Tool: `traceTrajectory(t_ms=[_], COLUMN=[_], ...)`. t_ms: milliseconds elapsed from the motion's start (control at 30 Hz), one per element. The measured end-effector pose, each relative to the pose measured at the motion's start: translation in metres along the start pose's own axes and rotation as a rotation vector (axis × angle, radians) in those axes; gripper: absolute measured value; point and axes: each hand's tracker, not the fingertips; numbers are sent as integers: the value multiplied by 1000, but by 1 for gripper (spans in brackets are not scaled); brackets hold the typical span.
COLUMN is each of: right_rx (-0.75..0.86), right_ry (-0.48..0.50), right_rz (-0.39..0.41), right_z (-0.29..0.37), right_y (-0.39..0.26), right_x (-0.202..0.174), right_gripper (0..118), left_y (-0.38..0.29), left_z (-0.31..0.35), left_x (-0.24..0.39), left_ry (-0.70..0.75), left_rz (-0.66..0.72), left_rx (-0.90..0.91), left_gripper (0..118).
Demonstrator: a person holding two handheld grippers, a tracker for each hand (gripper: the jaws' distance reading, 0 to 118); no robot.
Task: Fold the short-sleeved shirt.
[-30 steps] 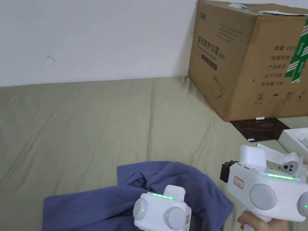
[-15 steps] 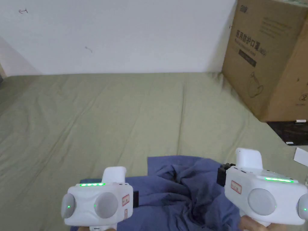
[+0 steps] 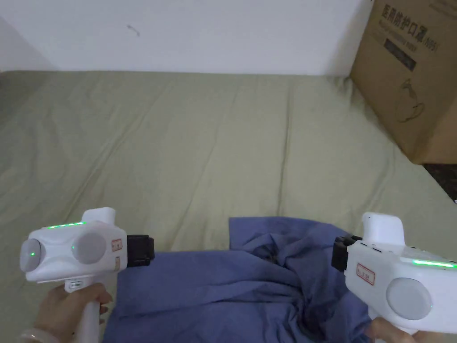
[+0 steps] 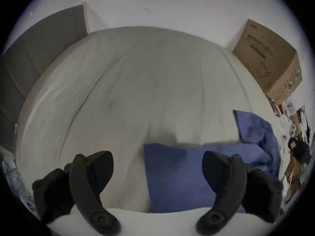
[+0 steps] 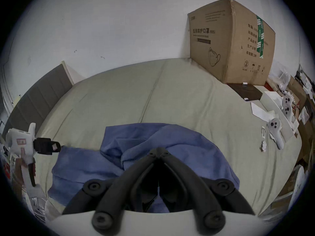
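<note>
The blue shirt (image 3: 232, 286) is lying rumpled at the near edge of the olive-green bed sheet (image 3: 201, 147), flatter on its left half, all bunched up on the right. The left gripper (image 4: 157, 168) hangs over the shirt's near-left corner with its jaws spread wide, nothing between them. The right gripper (image 5: 159, 152) sits over the bunched right side, jaw tips pressed together; can't tell whether any cloth is pinched in there. A big cardboard box (image 3: 415, 76) stands at the far right against the white wall (image 3: 201, 35).
</note>
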Motion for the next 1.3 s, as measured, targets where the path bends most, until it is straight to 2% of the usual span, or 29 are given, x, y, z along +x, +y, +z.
traceTrajectory(t_ms=[67, 167, 233, 267, 333, 367, 400, 500, 567, 600, 633, 700, 733, 833, 967, 1000, 1067, 1100, 1133, 1167, 1200, 1233, 1267, 1300], right_rx=[-14, -33, -44, -49, -52, -54, -56, -56, -72, -77, -89, -104, -124, -155, -287, -329, -411, -433, -361, -346, -341, -330, -326, -339], right_ry=[-9, -26, -38, -42, -46, -47, -47, -31, 59, 79, 83, 73, 71, 88, 138, 109, 47, 2, 19, 32, 40, 39, 27, 41], right_rz=[-2, -8, -23, -33, -50, -53, -56, -55, -43, -35, -20, 26, 46, 75, 61, 54, 81, 99, 119, 107, 103, 100, 77, 51], right_z=[-4, -8, -11, -12, -13, -14, -15, -21, -28, -33, -39, -58, -68, -96, -147, -158, -177, -181, -176, -169, -166, -163, -163, -163], right_y=[-3, -7, -9, -10, -11, -10, -8, 3, 20, 28, 38, 57, 65, 81, 82, 78, 64, 55, 50, 53, 56, 57, 59, 61], right_x=[5, 15, 22, 26, 33, 36, 39, 50, 55, 56, 56, 52, 50, 42, 39, 39, 39, 39, 39, 37, 36, 36, 37, 39], right_gripper=[0, 0, 0, 0, 0, 0, 0, 0, 0, 9, 33, 91, 91, 91, 89, 80, 54, 53, 43, 29, 20, 20, 2, 2], left_y=[5, 1, -5, -3, 3, 3, 5, 6, 7, 7, 8, 9, 10, 12, 15, 15, 17, 17, 18, 19, 20, 20, 21, 21], left_z=[-17, -30, -33, -28, -19, -14, -12, -3, 5, 8, 8, 13, 14, 18, 17, 17, 14, 14, 14, 13, 14, 15, 17, 19], left_x=[0, 7, 14, 16, 19, 20, 19, 17, 18, 19, 18, 17, 16, 12, 11, 11, 11, 10, 10, 10, 9, 9, 10, 11], left_ry=[8, 2, 73, 46, 37, 46, 41, 34, 34, 33, 34, 32, 27, -3, -6, -5, -7, -9, -11, -12, -12, -12, -10, -8], left_rz=[9, 1, -74, -82, -113, -113, -113, -82, -83, -84, -86, -87, -82, -34, -27, -29, -32, -31, -31, -30, -28, -27, -28, -30], left_rx=[-34, -62, -68, -59, -56, -53, -50, -43, -30, -25, -22, -17, -15, 2, -1, 1, -2, -3, -4, -4, -2, -1, 0, 2], left_gripper=[106, 89, 87, 84, 57, 41, 2, 2, 2, 2, 2, 2, 2, 2, 2, 2, 2, 2, 2, 2, 2, 2, 2, 2])
